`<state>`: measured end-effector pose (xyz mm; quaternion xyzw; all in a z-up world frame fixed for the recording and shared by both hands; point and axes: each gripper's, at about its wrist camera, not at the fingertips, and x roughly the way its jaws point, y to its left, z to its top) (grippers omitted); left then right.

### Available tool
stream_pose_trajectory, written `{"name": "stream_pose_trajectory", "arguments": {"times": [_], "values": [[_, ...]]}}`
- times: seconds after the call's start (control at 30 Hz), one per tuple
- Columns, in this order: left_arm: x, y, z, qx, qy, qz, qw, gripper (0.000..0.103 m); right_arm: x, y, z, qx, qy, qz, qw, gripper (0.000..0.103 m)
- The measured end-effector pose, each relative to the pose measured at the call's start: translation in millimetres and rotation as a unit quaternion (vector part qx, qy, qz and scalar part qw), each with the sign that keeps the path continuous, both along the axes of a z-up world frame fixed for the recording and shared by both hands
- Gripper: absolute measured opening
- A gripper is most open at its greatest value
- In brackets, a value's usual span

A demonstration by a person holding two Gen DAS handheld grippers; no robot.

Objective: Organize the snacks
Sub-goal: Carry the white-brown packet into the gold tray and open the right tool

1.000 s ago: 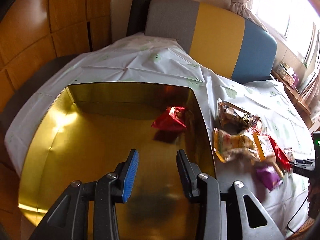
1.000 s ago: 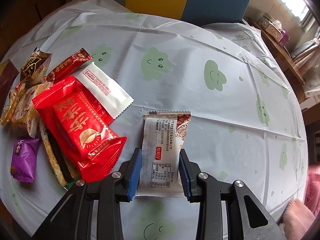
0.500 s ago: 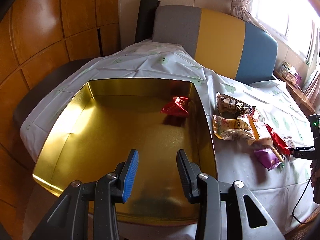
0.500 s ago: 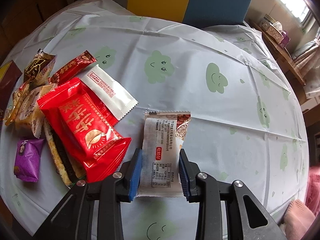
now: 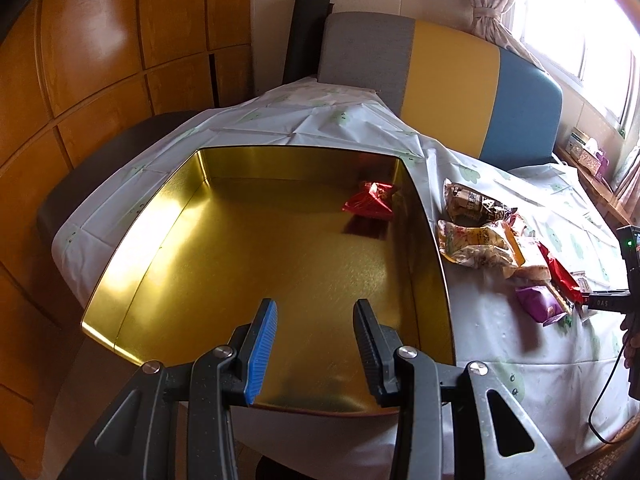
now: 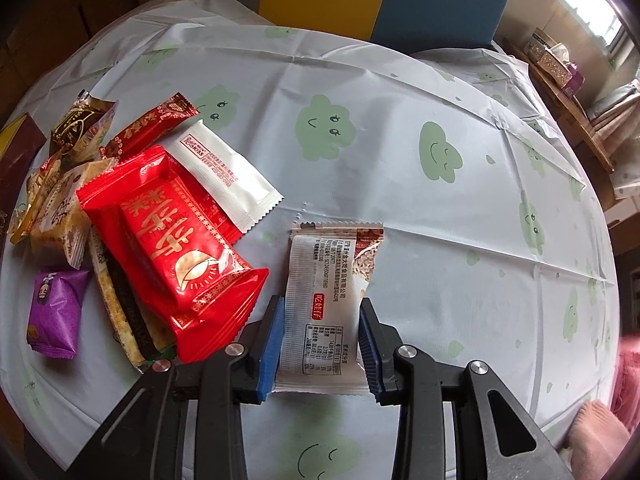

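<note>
A gold tin box (image 5: 132, 224) stands on the table's left with one red snack packet (image 5: 370, 202) inside at its far right. My left gripper (image 5: 316, 330) is open and empty above the box's near edge. My right gripper (image 6: 320, 330) is shut on a white-grey snack packet (image 6: 326, 300), held just above the tablecloth. A pile of snacks lies left of it: a big red packet (image 6: 176, 240), a white packet (image 6: 228, 176), a purple packet (image 6: 54, 310). The pile also shows in the left wrist view (image 5: 492, 244).
The table has a white cloth with green smiley clouds (image 6: 400, 128). A grey, yellow and blue chair back (image 5: 440, 92) stands behind it. Wooden wall panels (image 5: 100, 60) are on the left. The right gripper's body (image 5: 628, 276) shows at the left view's right edge.
My left gripper has pulled back and up from the box, so the whole box shows. My right gripper has risen slightly with the white-grey packet in it.
</note>
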<state>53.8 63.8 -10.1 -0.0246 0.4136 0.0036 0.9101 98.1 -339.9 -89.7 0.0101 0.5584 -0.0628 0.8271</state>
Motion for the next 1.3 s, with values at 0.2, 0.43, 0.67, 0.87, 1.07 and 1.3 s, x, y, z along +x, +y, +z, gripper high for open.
{"name": "stream_pose_trajectory", "arguments": {"times": [0.2, 0.43, 0.67, 0.87, 1.07, 1.3], "values": [[-4, 7, -4, -0.001, 0.004, 0.007, 1.0, 0.04, -1, 5, 0, -0.005, -0.001, 0.001, 1.0, 0.036], [-7, 11, -9, -0.001, 0.006, 0.011, 0.9999, 0.04, -2, 9, 1, -0.01, -0.003, 0.003, 1.0, 0.035], [-10, 15, -12, -0.003, 0.007, 0.011, 0.9999, 0.04, -3, 12, 3, -0.014, -0.005, -0.002, 1.0, 0.035], [-11, 20, -15, -0.001, 0.006, 0.011, 0.9999, 0.04, -9, 9, 20, -0.004, -0.039, -0.021, 0.999, 0.035], [-11, 27, -14, -0.002, 0.001, 0.02, 0.9998, 0.04, -17, 19, 41, 0.015, -0.075, -0.013, 0.997, 0.035], [-10, 31, -16, -0.005, 0.001, 0.026, 0.9996, 0.04, -22, 75, 75, 0.071, -0.112, 0.051, 0.99, 0.035]]}}
